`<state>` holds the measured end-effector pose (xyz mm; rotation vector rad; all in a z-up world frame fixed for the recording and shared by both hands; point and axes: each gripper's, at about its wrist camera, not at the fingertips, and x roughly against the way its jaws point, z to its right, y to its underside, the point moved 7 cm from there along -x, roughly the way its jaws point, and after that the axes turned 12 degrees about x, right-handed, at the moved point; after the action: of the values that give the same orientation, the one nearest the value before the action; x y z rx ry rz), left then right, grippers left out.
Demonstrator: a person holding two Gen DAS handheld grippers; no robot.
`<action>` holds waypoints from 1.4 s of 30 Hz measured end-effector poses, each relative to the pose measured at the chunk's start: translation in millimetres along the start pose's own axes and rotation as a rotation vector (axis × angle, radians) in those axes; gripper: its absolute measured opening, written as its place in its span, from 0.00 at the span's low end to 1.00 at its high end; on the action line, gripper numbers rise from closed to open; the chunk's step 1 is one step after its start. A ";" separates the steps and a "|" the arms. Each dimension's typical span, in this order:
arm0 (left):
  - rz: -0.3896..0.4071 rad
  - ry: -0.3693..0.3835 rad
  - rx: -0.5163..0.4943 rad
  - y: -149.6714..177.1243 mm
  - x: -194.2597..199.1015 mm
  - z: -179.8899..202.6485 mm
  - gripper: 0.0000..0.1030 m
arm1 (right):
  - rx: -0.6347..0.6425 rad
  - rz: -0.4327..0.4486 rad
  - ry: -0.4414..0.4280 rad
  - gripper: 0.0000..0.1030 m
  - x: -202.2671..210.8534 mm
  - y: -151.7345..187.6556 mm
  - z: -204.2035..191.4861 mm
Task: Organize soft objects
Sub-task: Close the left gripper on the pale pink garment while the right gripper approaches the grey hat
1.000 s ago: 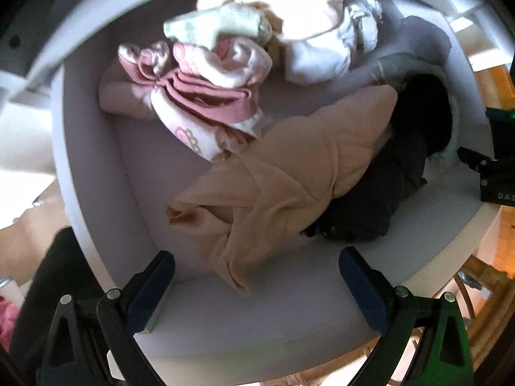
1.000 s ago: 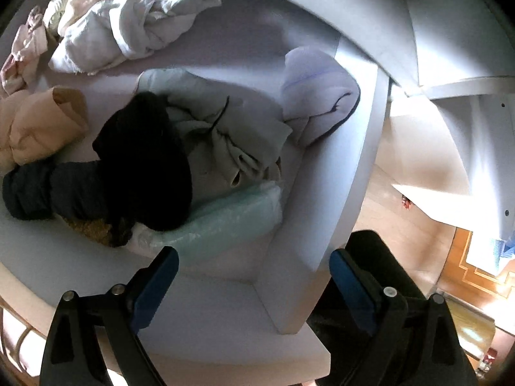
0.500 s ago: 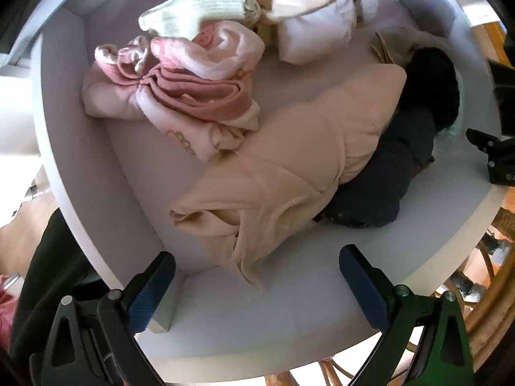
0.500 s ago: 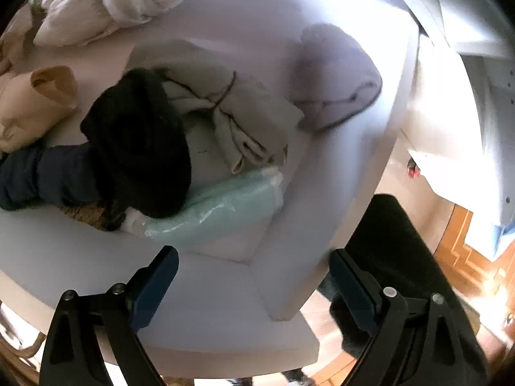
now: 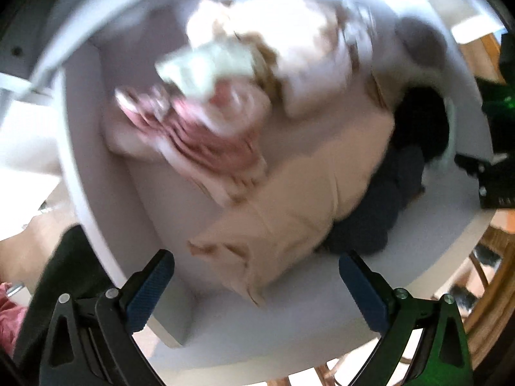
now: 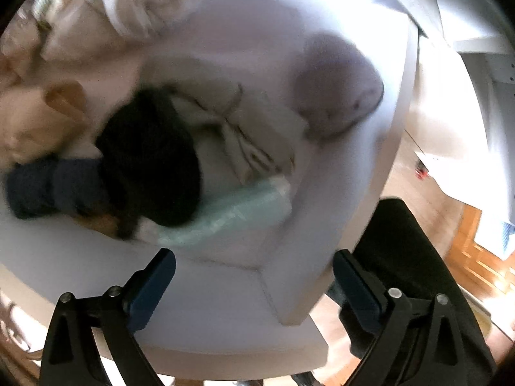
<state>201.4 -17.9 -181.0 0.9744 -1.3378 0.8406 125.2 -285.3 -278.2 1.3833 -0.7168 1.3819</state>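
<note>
A white shelf compartment (image 5: 106, 173) holds a pile of soft clothes, blurred by motion. In the left wrist view a beige garment (image 5: 289, 206) lies nearest, with pink clothes (image 5: 206, 141), a pale green piece (image 5: 206, 67), white clothes (image 5: 309, 51) and a dark navy item (image 5: 376, 212) around it. My left gripper (image 5: 256, 273) is open and empty, just in front of the beige garment. In the right wrist view a black item (image 6: 151, 157), a grey garment (image 6: 244, 128), a mint bag (image 6: 238, 212) and a lilac roll (image 6: 338, 96) lie in the shelf. My right gripper (image 6: 254, 273) is open and empty.
The shelf's right side wall (image 6: 363, 173) stands close to my right gripper. A dark-clothed body (image 6: 408, 257) and wooden floor (image 6: 476, 257) show beyond it. The right gripper shows at the edge of the left wrist view (image 5: 495, 177). The shelf's front edge (image 5: 257, 347) lies under my left gripper.
Both grippers have drawn back and tilted slightly; the views are now motion-blurred. The clothes have not moved. Both grippers stay open and empty.
</note>
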 end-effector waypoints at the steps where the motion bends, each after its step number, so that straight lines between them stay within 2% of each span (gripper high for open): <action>1: 0.027 -0.013 -0.002 -4.0 5.8 -0.6 1.00 | -0.003 0.030 -0.006 0.96 5.9 -3.1 1.0; 3: 0.066 -0.044 -0.022 -9.8 13.8 1.8 1.00 | -0.014 0.085 0.010 0.96 18.5 -7.9 7.0; 6: 0.050 -0.064 -0.064 -9.6 11.0 12.7 1.00 | -0.066 0.149 0.030 0.94 33.0 -12.0 22.4; 10: 0.043 -0.122 -0.159 -6.5 -1.8 36.4 1.00 | -0.221 0.221 -0.074 0.87 47.2 -12.2 47.4; 13: 0.065 -0.124 -0.196 -6.8 1.7 54.4 1.00 | -0.273 0.256 -0.126 0.85 49.2 -13.4 53.1; 15: 0.082 -0.116 -0.209 -7.2 2.7 65.1 1.00 | -0.267 0.268 -0.133 0.81 46.8 -15.3 45.2; 19: 0.090 -0.126 -0.213 -26.6 1.5 82.6 0.98 | -0.240 0.272 -0.140 0.79 45.2 -17.0 39.4; 22: 0.070 -0.099 -0.203 -35.1 -13.5 88.5 0.96 | -0.238 0.269 -0.140 0.79 42.5 -17.6 37.1; 28: 0.067 -0.023 -0.105 -46.5 -6.3 95.3 0.89 | -0.263 0.279 -0.177 0.79 42.9 -13.2 42.4; 30: 0.058 -0.012 -0.081 -47.0 -3.8 97.5 0.89 | -0.263 0.282 -0.186 0.79 41.1 -13.9 41.8; 33: 0.055 -0.018 -0.099 -43.7 -3.0 109.9 0.88 | -0.259 0.287 -0.212 0.79 34.9 -19.1 37.0; 37: 0.072 0.027 -0.094 -39.9 -0.7 129.4 0.87 | -0.263 0.286 -0.245 0.79 33.0 -19.4 33.3; 42: 0.025 -0.014 -0.130 -34.2 -21.3 144.0 0.87 | -0.306 0.293 -0.284 0.79 36.0 -18.7 36.4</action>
<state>175.6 -162.7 -207.9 0.8646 -1.4017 0.7568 161.4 -304.3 -242.2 1.2745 -1.3057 1.2406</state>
